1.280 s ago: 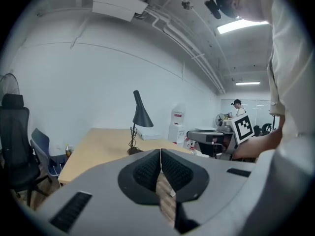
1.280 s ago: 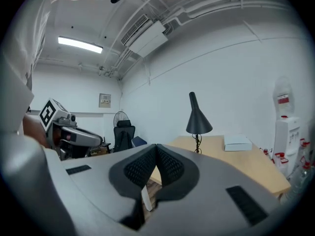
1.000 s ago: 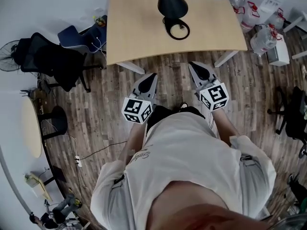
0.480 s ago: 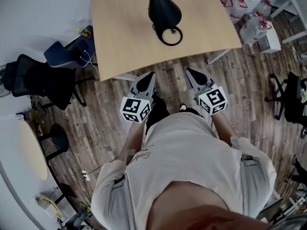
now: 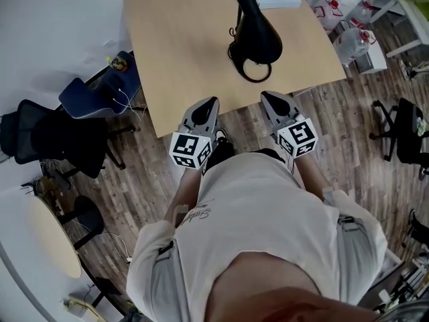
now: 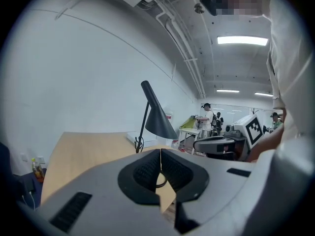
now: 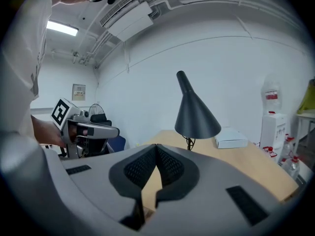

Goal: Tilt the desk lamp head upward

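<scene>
A black desk lamp [image 5: 253,29] with a cone-shaped head stands on a light wooden table [image 5: 181,52], its ring base [image 5: 253,68] near the table's front edge. The cone head [image 7: 196,114] points downward on a thin stem [image 6: 143,128]. My left gripper [image 5: 205,107] hangs shut at the table's front edge, left of the lamp base, holding nothing. My right gripper [image 5: 273,100] is shut too, just below the base and apart from it. Neither touches the lamp.
A white box [image 7: 231,141] lies on the table behind the lamp. Black office chairs [image 5: 60,136] stand left of the table, and large water bottles [image 5: 352,42] sit on the floor to the right. People [image 6: 207,117] stand far off in the room.
The person has stepped toward the table: the table edge and lamp base now lie right at the gripper tips. Both grippers stay shut.
</scene>
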{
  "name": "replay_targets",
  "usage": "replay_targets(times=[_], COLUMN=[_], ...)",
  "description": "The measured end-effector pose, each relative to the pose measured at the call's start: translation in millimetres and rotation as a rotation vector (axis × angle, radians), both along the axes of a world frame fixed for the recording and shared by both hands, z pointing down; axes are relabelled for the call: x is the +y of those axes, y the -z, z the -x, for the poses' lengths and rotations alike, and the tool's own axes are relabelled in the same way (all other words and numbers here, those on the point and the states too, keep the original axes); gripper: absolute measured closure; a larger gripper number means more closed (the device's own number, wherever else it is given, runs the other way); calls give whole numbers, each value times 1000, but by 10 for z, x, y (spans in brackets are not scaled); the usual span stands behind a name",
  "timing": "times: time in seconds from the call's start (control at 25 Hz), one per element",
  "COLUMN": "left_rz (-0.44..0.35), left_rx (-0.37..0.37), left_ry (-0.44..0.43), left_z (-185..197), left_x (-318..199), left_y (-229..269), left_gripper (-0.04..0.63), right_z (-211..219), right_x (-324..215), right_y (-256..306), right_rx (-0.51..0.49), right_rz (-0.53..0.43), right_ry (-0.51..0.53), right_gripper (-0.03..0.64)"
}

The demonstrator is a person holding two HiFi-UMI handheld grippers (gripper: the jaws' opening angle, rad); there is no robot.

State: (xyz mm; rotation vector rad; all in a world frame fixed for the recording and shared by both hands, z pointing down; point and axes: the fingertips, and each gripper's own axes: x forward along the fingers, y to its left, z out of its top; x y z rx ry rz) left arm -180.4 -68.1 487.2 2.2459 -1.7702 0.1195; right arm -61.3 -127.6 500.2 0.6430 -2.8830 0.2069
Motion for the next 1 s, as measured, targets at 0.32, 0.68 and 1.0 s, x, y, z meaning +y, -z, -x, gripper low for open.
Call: replay_targets(times=[0.32,0.68,1.0], left_rz=[-4,38,149], left_rx=[-14,1,-46], left_ry=[-174,-299,-320], left_z=[489,364,75], left_x=[-374,-803,-1279], left_y=[-72,-351,-816], left_gripper=[580,579,580], right_z=[529,277,-36], right_x=[-210,-395,-722], right_y=[36,-73,-104], right_rx=[9,43,33], right_rz=[20,59,49], right_ry=[-132,-259,-255], right_gripper=[623,623,622])
